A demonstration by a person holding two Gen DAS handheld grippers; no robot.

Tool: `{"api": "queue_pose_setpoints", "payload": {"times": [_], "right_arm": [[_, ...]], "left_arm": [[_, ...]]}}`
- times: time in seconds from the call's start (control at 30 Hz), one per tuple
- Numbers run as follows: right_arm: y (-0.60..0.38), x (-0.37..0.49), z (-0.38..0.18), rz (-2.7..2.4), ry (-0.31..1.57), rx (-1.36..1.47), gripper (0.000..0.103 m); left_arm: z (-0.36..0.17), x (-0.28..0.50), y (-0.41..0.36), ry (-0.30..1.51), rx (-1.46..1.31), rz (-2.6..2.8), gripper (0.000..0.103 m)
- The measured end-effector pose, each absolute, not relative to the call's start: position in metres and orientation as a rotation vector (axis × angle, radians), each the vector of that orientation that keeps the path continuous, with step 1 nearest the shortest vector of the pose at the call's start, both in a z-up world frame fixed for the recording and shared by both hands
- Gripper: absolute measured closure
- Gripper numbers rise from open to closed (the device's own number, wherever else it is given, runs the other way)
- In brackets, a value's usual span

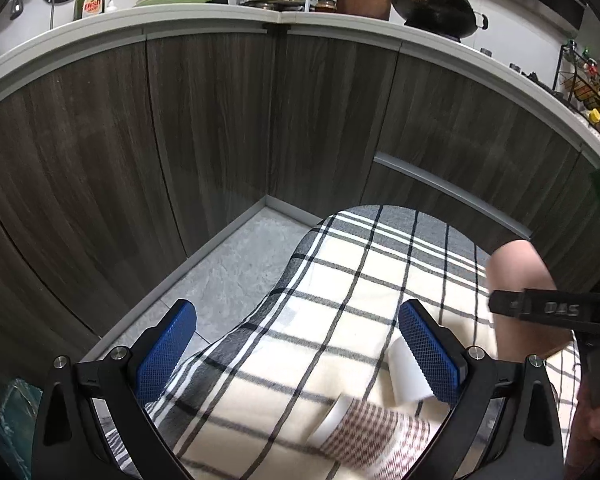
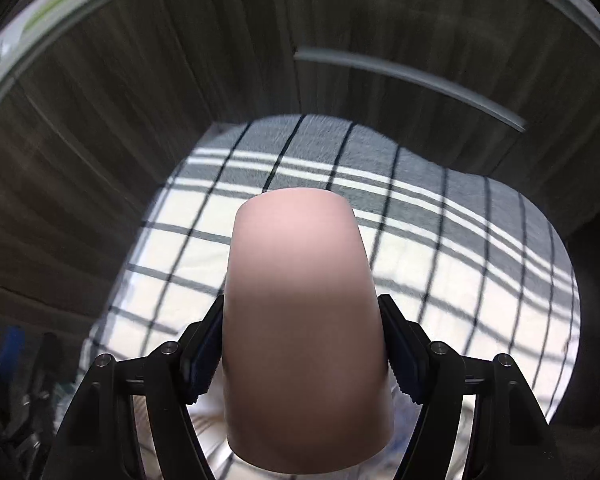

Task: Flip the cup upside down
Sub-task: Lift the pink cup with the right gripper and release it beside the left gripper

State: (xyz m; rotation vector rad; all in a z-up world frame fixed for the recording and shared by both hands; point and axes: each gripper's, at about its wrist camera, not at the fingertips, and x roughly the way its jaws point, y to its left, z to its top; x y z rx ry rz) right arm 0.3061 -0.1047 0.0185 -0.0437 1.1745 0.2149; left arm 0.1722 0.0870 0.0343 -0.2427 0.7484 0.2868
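My right gripper [image 2: 302, 344] is shut on a pink cup [image 2: 300, 320] and holds it above the plaid cloth [image 2: 460, 240], closed base pointing away from the camera. In the left wrist view the pink cup [image 1: 516, 272] and the right gripper's black body [image 1: 560, 308] show at the right edge. My left gripper [image 1: 296, 344] is open and empty above the plaid cloth [image 1: 340, 280]. Near its right finger [image 1: 428, 348], a white cup [image 1: 406, 376] and a houndstooth paper cup [image 1: 364, 436] lie on their sides.
The cloth covers a low table in a kitchen corner. Dark wood cabinets [image 1: 204, 128] stand behind and to the left, with grey floor [image 1: 236, 264] between. The counter above carries a wok [image 1: 436, 8], dish soap [image 1: 90, 2] and plates.
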Motion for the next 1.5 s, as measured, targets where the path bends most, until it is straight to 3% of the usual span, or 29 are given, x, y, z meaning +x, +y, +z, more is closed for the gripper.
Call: {"api": "queue_pose_setpoints", "payload": {"times": [0.33, 0.67, 1.03, 1.2, 1.33, 1.5], "right_arm": [[-0.144, 0.203, 0.027, 0.138, 1.141, 0.197, 0.032], [-0.141, 0.129, -0.020, 0.098, 1.204, 0.279, 0.032], [-0.142, 0.120, -0.067, 0.059, 1.229, 0.335, 0.032], [-0.142, 0.121, -0.065, 0.054, 1.215, 0.331, 0.031], [-0.145, 0.119, -0.060, 0.070, 1.198, 0.341, 0.021], [-0.155, 0.110, -0.041, 0.077, 1.152, 0.356, 0.021]], "left_arm": [[0.044, 0.108, 0.092, 0.746, -0.201, 0.222, 0.000], [0.025, 0.060, 0.090, 0.755, -0.162, 0.162, 0.000], [0.015, 0.049, 0.090, 0.766, -0.144, 0.167, 0.000], [0.014, 0.049, 0.086, 0.774, -0.133, 0.159, 0.000], [0.018, 0.046, 0.083, 0.768, -0.117, 0.163, 0.000], [0.023, 0.043, 0.076, 0.772, -0.101, 0.159, 0.000]]}}
